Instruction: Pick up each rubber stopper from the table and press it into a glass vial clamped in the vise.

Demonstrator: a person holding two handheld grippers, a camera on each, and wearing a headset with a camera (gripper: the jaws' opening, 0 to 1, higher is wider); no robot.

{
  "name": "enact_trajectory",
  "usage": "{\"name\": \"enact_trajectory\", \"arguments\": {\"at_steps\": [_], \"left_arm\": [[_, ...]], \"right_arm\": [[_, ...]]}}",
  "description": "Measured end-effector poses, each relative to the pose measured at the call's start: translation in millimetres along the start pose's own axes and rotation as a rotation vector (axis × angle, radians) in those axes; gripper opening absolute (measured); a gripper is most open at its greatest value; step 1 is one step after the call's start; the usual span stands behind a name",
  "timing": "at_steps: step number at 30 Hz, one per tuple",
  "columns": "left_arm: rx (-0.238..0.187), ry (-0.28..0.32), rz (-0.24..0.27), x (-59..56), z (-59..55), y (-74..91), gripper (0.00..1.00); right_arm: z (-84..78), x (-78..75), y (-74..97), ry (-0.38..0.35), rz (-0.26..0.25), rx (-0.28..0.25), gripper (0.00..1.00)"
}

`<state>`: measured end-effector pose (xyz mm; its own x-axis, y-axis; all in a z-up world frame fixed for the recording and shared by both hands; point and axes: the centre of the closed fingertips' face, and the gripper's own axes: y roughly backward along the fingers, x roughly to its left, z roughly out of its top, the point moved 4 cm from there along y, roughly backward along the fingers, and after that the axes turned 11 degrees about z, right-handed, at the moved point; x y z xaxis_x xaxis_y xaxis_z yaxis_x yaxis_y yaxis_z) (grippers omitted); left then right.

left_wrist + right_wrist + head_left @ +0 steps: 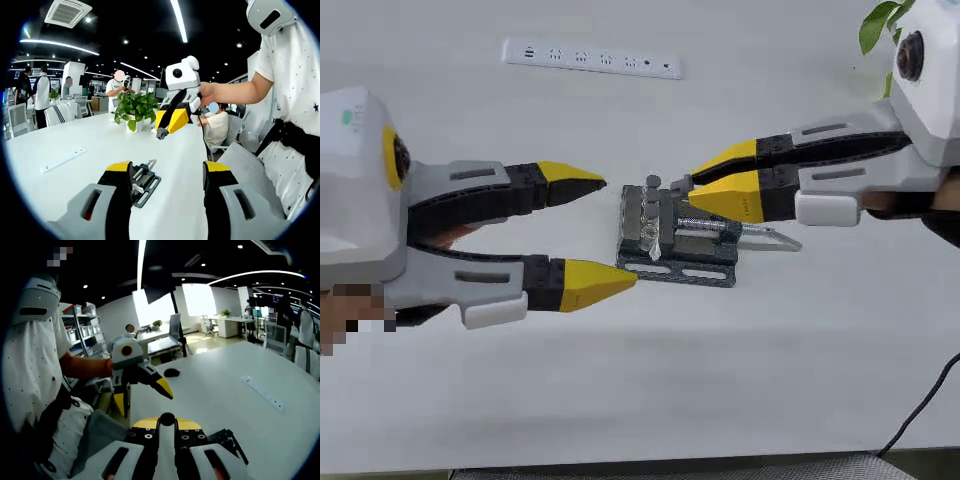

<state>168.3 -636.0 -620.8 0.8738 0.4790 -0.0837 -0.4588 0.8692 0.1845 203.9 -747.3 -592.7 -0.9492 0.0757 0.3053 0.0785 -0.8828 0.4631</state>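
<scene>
A small dark vise (705,248) stands mid-table, with grey capped vials (649,208) upright in it and a clear glass vial (653,244) at its near side. My right gripper (692,190) hovers just above the vise's far end, shut on a dark rubber stopper (167,418), which also shows at its tips as the stopper (161,134). My left gripper (608,230) is held open to the left of the vise, nothing between its fingers. From the left gripper view the vise (145,183) lies just past the left jaw.
A white power strip (590,57) lies at the table's far side. A potted plant (134,109) stands at the far right corner, and a black cable (924,401) runs off the near right edge. A dark object (171,372) sits on the table beyond the left gripper (145,399).
</scene>
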Motion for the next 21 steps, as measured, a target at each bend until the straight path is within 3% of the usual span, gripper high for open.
{"name": "enact_trajectory", "arguments": {"at_steps": [3, 6, 10, 17, 21], "left_arm": [[0.031, -0.018, 0.025, 5.4, -10.7, -2.7, 0.65], [0.082, -0.049, 0.049, 11.5, -26.1, -5.5, 0.72], [0.101, -0.064, 0.061, 15.3, -37.6, -8.0, 0.80], [0.118, -0.081, 0.081, 22.7, -54.6, -12.8, 0.96], [0.132, -0.078, 0.082, 25.6, -62.0, -15.1, 0.99]], "right_arm": [[-2.9, -11.8, -4.8, -0.019, -0.020, 0.038, 0.06], [-8.8, -24.0, -10.2, -0.023, -0.049, 0.115, 0.06], [-15.9, -36.9, -17.9, -0.010, -0.072, 0.205, 0.06], [-32.9, -56.8, -32.7, 0.061, -0.101, 0.407, 0.06], [-44.8, -66.7, -43.0, 0.079, -0.100, 0.488, 0.06]]}}
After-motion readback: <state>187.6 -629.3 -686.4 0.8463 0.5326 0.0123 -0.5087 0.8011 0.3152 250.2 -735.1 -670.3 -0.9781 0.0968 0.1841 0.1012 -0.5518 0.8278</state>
